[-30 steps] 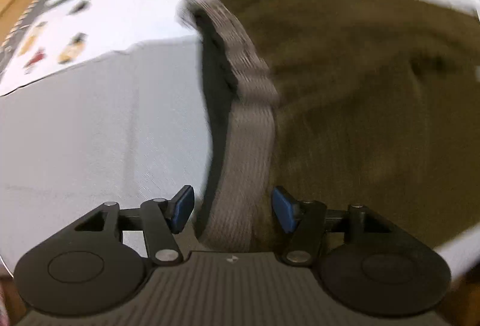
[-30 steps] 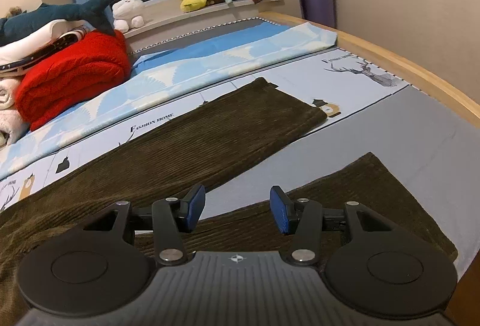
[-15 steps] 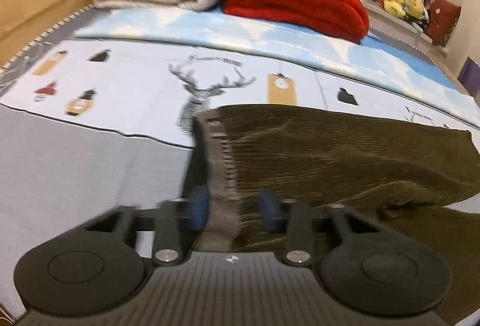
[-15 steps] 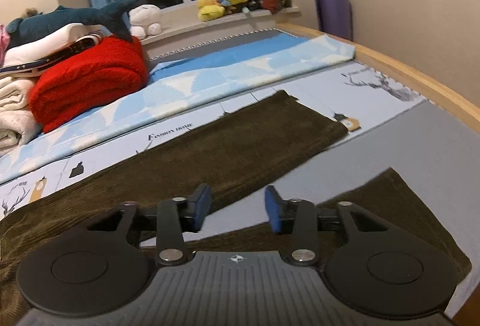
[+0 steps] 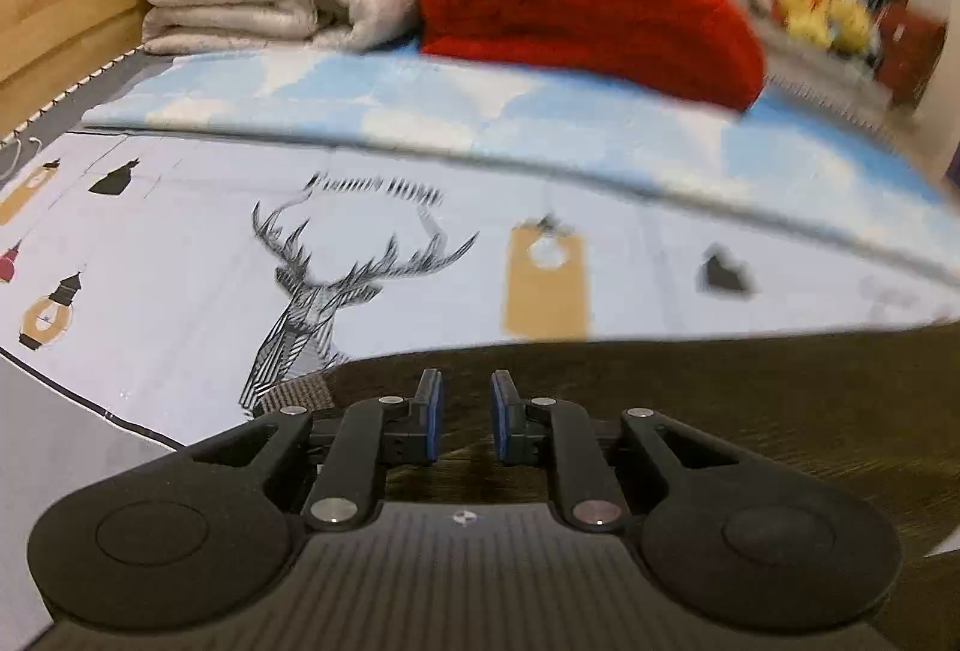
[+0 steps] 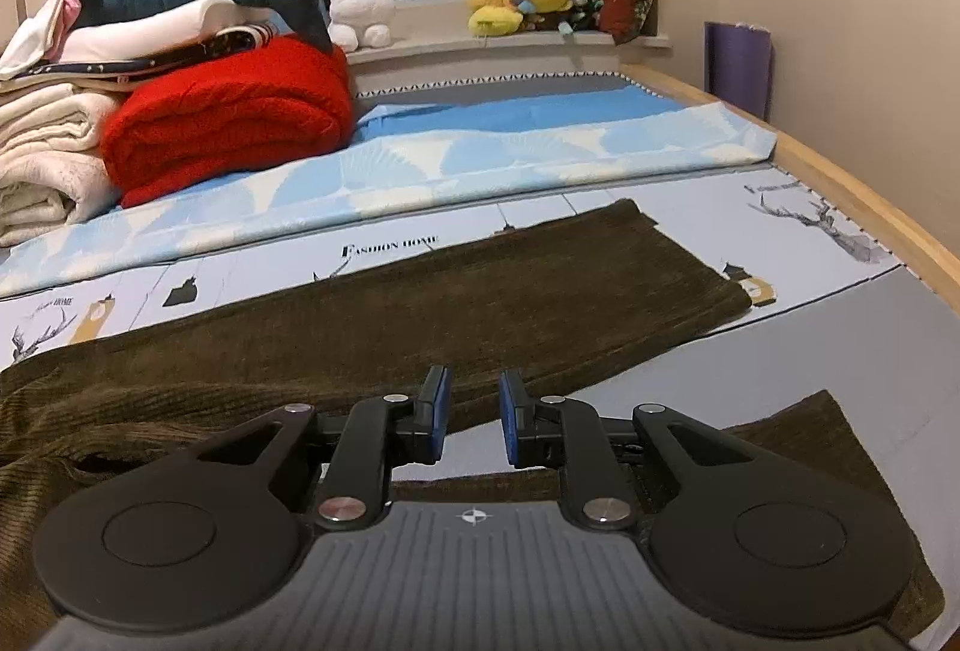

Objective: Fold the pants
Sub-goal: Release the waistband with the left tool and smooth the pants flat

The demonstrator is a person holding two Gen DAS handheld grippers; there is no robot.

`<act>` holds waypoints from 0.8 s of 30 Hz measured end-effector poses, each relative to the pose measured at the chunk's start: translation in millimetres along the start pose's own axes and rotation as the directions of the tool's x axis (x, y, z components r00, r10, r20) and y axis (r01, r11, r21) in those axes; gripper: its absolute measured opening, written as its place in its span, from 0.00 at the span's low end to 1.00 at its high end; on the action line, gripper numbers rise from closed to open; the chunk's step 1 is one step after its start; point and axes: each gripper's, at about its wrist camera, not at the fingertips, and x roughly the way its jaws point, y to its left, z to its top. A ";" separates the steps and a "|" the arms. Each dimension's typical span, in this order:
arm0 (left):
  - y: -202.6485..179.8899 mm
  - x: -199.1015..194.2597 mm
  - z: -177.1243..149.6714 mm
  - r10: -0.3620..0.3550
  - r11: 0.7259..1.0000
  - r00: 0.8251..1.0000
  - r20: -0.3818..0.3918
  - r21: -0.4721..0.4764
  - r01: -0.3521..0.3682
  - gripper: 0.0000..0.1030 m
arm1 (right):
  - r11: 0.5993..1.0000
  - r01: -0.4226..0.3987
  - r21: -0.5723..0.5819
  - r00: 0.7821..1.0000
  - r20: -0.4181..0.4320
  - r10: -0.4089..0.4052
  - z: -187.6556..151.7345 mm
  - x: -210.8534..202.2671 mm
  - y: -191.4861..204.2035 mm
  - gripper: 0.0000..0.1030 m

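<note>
Left wrist view: the left gripper (image 5: 462, 414), its jaws just narrowed, hangs over the brown corduroy pants (image 5: 720, 411). I cannot tell if it pinches cloth. The waistband (image 5: 297, 392) lies just beside it, leftward.

Right wrist view: the right gripper (image 6: 471, 417), its jaws just closing, holds nothing. The near leg (image 6: 780, 429) lies under it and runs rightward.

Black tongs (image 5: 462, 414); blue pads (image 6: 441, 411); silver screws.

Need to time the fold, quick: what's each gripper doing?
Left gripper: just closed, holding the pants near the waistband.
Right gripper: just been closing, narrow gap left, nothing visibly between.
</note>
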 end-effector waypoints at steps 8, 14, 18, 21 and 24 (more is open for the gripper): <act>-24.8 61.8 7.7 0.041 0.980 0.999 0.010 0.194 -0.042 0.83 | 0.999 0.008 -0.035 0.999 -0.049 -0.010 3.1 24.4 5.3 0.18; -20.2 83.6 7.1 -0.081 0.962 0.994 -0.070 0.256 0.097 0.48 | 0.997 0.027 -0.070 0.996 -0.085 -0.033 2.1 37.2 10.9 0.18; -23.6 77.7 10.4 -0.141 0.938 0.984 -0.111 0.303 0.169 0.03 | 0.996 0.036 -0.084 0.995 -0.085 -0.043 1.9 35.7 15.4 0.18; -29.3 62.2 7.9 -0.142 0.924 0.986 -0.089 0.344 0.164 0.03 | 0.994 0.042 -0.097 0.995 -0.083 -0.050 3.3 34.0 17.3 0.18; -31.0 34.4 8.2 -0.154 0.924 0.986 -0.065 0.344 0.167 0.03 | 0.993 0.056 -0.107 0.995 -0.076 -0.064 2.5 29.3 17.9 0.18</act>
